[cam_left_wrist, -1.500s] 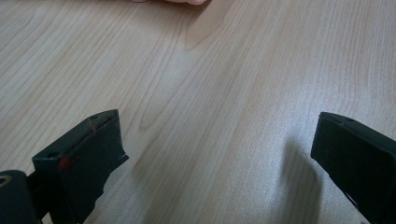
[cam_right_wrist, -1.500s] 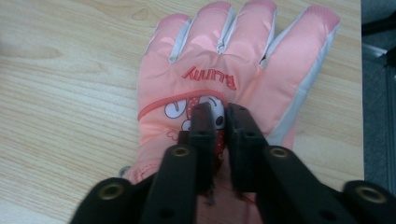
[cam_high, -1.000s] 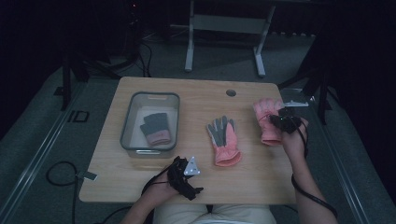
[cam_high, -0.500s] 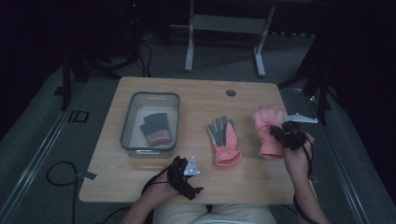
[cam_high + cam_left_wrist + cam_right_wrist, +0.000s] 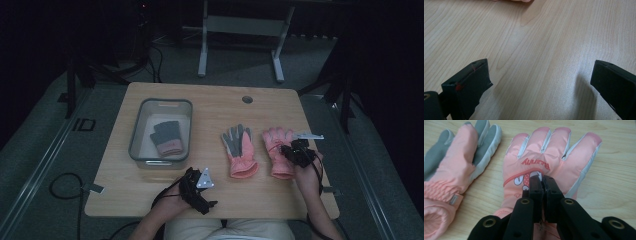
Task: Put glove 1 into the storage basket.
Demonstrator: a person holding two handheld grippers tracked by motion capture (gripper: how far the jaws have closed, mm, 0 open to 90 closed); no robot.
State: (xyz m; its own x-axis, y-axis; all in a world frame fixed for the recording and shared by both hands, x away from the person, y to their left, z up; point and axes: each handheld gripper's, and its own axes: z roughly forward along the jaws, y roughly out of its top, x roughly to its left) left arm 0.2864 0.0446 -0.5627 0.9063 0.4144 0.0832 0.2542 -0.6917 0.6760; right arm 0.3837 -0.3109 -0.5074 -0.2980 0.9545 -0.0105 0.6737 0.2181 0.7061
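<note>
Two pink gloves lie side by side on the wooden table (image 5: 210, 105). One glove (image 5: 241, 150) (image 5: 454, 165) is palm up, showing grey. The other pink glove (image 5: 276, 144) (image 5: 554, 157) lies back up, with red lettering. My right gripper (image 5: 295, 154) (image 5: 542, 180) is shut, pinching the fabric on the back of that glove near the cuff. My left gripper (image 5: 197, 187) (image 5: 540, 75) rests at the table's front edge, its jaws wide open over bare wood.
A clear bin (image 5: 137, 130) stands at the left of the table with a dark glove (image 5: 166, 137) with a pink cuff inside. A small pale object (image 5: 309, 135) lies near the right edge. A round hole (image 5: 247, 99) is at the back.
My right gripper has drawn the back-up pink glove from the far right toward the front, beside the other glove. The left gripper has not moved.
</note>
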